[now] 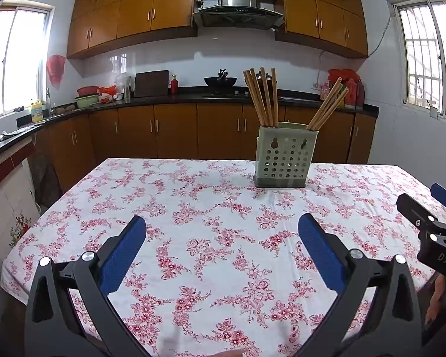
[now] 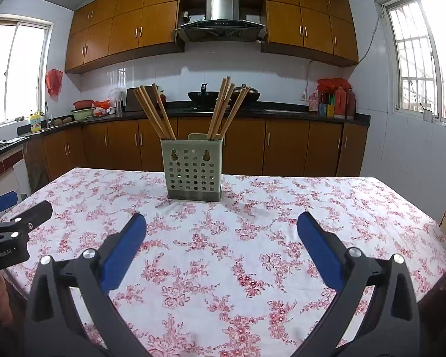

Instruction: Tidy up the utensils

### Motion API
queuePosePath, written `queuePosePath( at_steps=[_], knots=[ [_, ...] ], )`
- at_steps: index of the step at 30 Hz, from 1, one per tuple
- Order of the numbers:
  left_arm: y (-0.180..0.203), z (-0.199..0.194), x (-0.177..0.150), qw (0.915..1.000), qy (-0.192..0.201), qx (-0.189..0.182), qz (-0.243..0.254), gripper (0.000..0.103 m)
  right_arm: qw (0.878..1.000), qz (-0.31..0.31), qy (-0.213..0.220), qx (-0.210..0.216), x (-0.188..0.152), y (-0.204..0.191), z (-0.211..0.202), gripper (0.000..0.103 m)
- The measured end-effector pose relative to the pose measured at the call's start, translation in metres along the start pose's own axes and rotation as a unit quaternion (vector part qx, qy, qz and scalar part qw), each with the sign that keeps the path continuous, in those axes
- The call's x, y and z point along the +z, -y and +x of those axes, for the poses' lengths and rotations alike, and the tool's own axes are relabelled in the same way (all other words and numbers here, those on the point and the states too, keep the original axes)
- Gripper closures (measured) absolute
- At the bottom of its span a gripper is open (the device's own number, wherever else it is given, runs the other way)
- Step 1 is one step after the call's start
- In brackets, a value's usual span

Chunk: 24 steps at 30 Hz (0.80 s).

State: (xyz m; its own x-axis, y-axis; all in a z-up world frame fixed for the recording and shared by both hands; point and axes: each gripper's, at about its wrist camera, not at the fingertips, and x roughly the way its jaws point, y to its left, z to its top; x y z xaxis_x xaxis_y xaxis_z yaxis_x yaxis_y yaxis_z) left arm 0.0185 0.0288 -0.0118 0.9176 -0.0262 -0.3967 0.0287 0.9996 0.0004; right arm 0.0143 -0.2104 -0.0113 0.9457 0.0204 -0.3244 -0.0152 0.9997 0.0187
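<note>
Kitchen cabinets and a dark counter stand behind a table with a floral cloth [image 2: 252,267]. From left to right: the left gripper [image 1: 222,248] hovers with jaws spread wide, holding nothing; the perforated green holder [image 2: 192,170] stands upright mid-table, chopsticks [image 2: 154,111] fanned in two bunches; the right gripper [image 2: 222,247] hovers equally wide and empty. A careless reach could likely tip the light holder, since the leaning sticks give leverage
</note>
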Motion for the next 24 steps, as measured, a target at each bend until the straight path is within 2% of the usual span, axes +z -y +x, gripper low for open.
queuePosePath(
  at_steps=[24],
  knots=[
    [0.0039, 0.0013, 0.0005, 1.0, -0.004, -0.001, 0.002, 0.002, 1.0, 0.005, -0.004, -0.001, -0.0035, 0.003, 0.002, 0.004]
  ],
)
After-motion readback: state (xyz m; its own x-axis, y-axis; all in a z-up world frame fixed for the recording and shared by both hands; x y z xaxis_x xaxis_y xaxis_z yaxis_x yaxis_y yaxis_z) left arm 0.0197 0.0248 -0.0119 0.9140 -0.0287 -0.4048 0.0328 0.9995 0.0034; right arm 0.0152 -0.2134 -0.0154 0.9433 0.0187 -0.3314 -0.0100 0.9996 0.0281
